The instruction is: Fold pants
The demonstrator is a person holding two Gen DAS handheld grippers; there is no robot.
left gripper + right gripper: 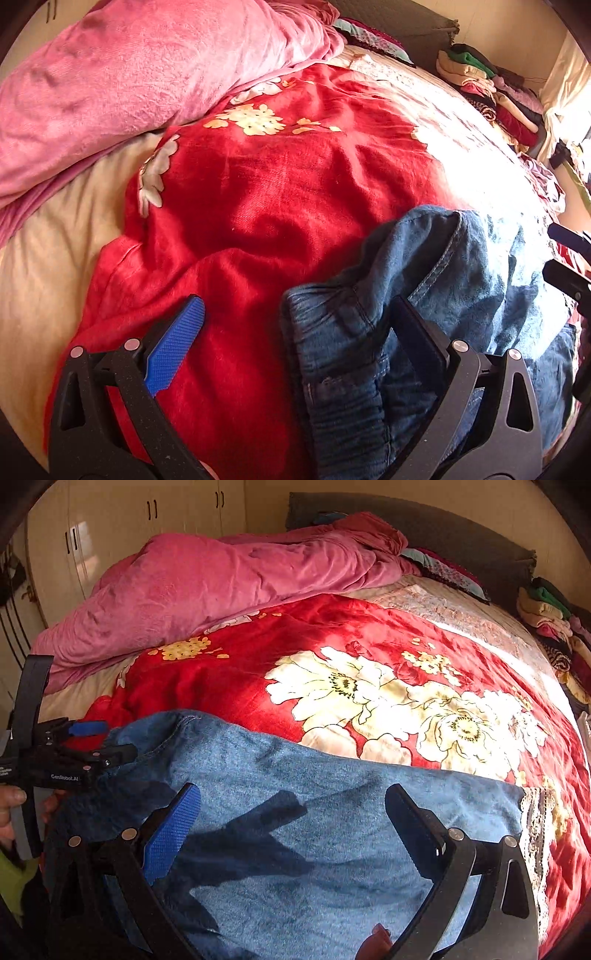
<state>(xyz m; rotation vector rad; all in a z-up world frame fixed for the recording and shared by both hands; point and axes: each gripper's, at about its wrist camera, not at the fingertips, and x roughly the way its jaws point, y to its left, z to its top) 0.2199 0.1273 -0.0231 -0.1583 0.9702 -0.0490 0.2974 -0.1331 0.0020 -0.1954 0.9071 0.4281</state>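
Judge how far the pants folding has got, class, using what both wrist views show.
Done: the jeans lie on the red floral blanket, and in the left wrist view they look doubled over. In hand: nothing; the left hand-held gripper and right hand-held gripper are open over them. Left: whether more folds are needed cannot be told.

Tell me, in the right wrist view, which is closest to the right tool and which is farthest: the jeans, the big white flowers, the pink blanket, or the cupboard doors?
From the right tool:
1. Jeans, right under its open fingers.
2. Big white flowers on the red blanket, just past the jeans, to the right.
3. Pink blanket, heaped along the bed's far left.
4. Cupboard doors, behind the bed, upper left.
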